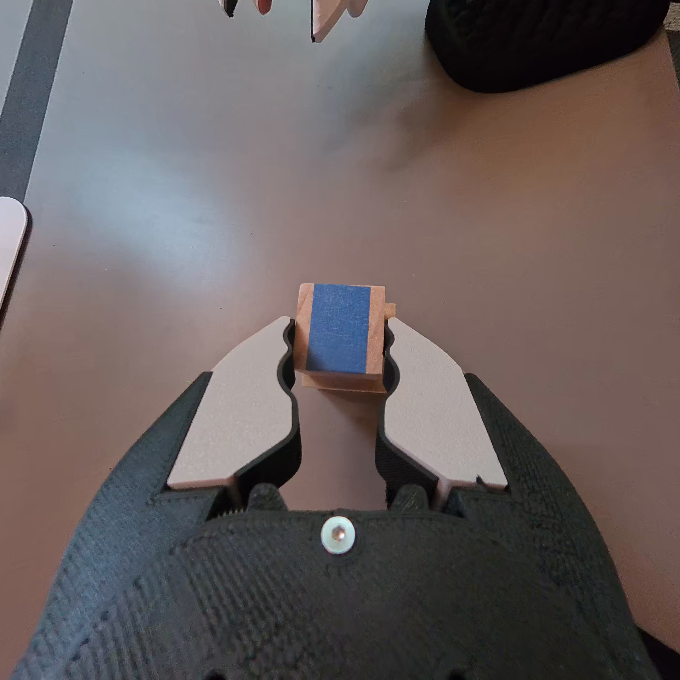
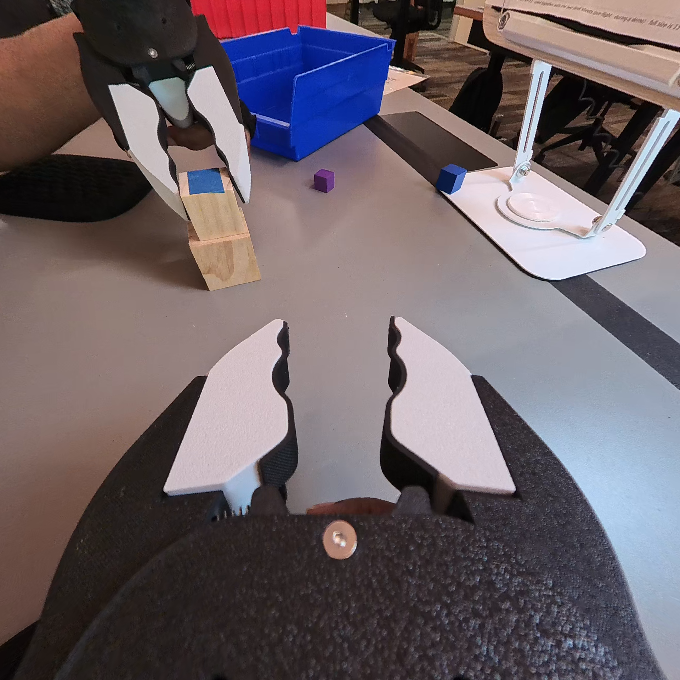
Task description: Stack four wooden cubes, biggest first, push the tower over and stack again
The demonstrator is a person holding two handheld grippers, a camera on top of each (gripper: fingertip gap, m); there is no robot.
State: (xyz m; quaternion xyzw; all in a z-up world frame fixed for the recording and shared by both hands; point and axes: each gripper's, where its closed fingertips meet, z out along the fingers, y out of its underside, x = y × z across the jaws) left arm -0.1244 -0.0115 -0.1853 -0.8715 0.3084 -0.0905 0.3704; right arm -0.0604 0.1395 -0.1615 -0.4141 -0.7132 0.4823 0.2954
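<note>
My left gripper (image 1: 340, 323) is shut on a wooden cube with a blue tape patch on top (image 1: 338, 327). Both pads press its sides. This cube sits on a larger plain wooden cube (image 1: 342, 386) on the grey table. The right wrist view shows the same: the left gripper (image 2: 215, 208) comes down from above on the taped cube (image 2: 211, 217), which rests on the larger cube (image 2: 224, 257). My right gripper (image 2: 338, 323) is open and empty, low over bare table in front of the stack. Its fingertips (image 1: 320, 22) show at the top of the left wrist view.
A small purple cube (image 2: 324, 180) and a small blue cube (image 2: 450, 178) lie farther back. A blue bin (image 2: 312, 92) stands behind the stack. A white stand's base (image 2: 544, 220) is at the right. A black cushion (image 2: 66, 187) lies left. Some 15 cm of space lies between my two pairs of fingers.
</note>
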